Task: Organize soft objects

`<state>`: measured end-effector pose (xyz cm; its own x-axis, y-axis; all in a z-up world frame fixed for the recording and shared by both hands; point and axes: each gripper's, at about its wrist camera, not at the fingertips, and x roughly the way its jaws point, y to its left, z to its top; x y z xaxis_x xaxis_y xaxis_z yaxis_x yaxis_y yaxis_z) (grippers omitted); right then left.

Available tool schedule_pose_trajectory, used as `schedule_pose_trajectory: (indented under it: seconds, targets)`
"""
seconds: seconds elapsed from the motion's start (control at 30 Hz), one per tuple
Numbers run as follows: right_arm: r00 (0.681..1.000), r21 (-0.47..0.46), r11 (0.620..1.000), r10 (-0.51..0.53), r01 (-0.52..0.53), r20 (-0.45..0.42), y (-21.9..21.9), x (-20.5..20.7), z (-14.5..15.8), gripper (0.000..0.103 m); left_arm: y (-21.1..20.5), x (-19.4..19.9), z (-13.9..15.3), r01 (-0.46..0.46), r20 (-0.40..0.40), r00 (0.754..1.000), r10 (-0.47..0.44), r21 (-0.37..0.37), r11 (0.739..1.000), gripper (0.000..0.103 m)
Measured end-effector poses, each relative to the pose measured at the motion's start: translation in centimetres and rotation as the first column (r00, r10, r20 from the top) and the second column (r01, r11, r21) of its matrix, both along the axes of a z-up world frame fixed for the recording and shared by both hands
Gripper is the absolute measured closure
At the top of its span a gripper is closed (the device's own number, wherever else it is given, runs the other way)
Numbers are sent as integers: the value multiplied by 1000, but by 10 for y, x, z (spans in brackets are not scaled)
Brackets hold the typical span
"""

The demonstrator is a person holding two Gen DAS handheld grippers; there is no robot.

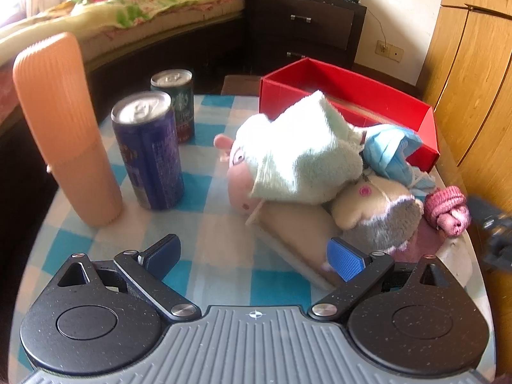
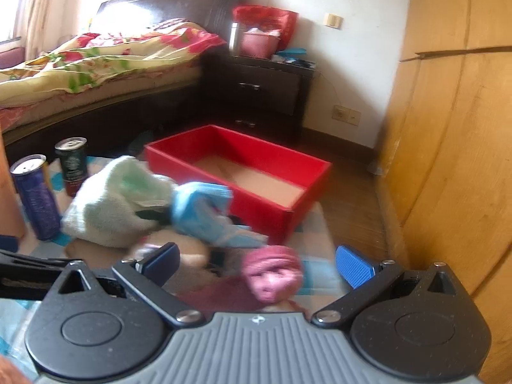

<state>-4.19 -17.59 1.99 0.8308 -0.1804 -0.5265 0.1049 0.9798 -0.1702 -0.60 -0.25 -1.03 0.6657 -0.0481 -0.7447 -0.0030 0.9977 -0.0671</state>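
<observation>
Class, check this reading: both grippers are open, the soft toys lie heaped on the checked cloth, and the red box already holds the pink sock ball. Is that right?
One detail is wrong. The red box holds nothing; the right wrist view shows its bare cardboard floor. The pink sock ball lies on the cloth between the open right gripper's fingers. The rest stands.

The dark green aluminium drink can [image 1: 175, 102] carries the round Starbucks emblem and a band of pale lettering too blurred to read. The tall purple aluminium can [image 1: 148, 150] beside it bears pale print, also blurred beyond reading.
</observation>
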Motion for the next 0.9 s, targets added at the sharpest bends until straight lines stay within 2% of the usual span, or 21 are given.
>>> schedule_pose_trajectory:
  seconds: [0.07, 0.17, 0.27, 0.37, 0.43, 0.5, 0.6, 0.67, 0.73, 0.8, 0.83, 0.9]
  targets:
    - [998, -12, 998, -54, 54, -13, -22, -3, -1, 18, 1, -5, -4, -1, -2, 1000, 1, -7, 1000, 8]
    - [992, 29, 993, -115, 117, -59, -50, -6, -4, 18, 1, -13, -14, -15, -25, 1000, 15, -29, 999, 7]
    - [989, 45, 994, -98, 104, -110, -54, -9, -16, 18, 1, -16, -20, 9, -48, 999, -12, -70, 997, 6]
    - [985, 22, 998, -57, 61, -160, -42, -5, -29, 18, -4, -23, -21, 41, -25, 999, -42, -29, 999, 6]
    - [980, 80, 995, -37, 53, -196, -40, 0, -34, 18, -9, -27, -18, 80, 13, 997, -80, 11, 997, 6]
    - [970, 135, 989, -34, 68, -242, -37, 7, -39, 18, -7, -27, -14, 87, 37, 995, -88, 12, 996, 6]
    - [956, 265, 959, -23, 104, -292, -37, 12, -46, 18, -4, -20, -12, 96, 26, 995, -95, -14, 995, 6]
    - [950, 299, 943, -48, 145, -309, -35, 23, -49, 19, -7, -19, -12, 102, 31, 994, -103, 17, 995, 5]
    - [947, 304, 939, -60, 161, -315, -33, 31, -52, 19, -14, -15, -12, 129, -12, 992, -129, 52, 990, 5]
    - [933, 319, 930, -61, 182, -354, -32, 39, -59, 24, -17, -11, -16, 162, -59, 986, -159, 64, 985, 6]
    - [925, 349, 919, -42, 185, -377, -32, 40, -63, 34, -15, -12, -17, 165, -46, 986, -162, 64, 984, 6]
    - [919, 381, 906, -22, 185, -395, -34, 37, -67, 37, -11, -14, -16, 158, -30, 987, -157, 46, 986, 9]
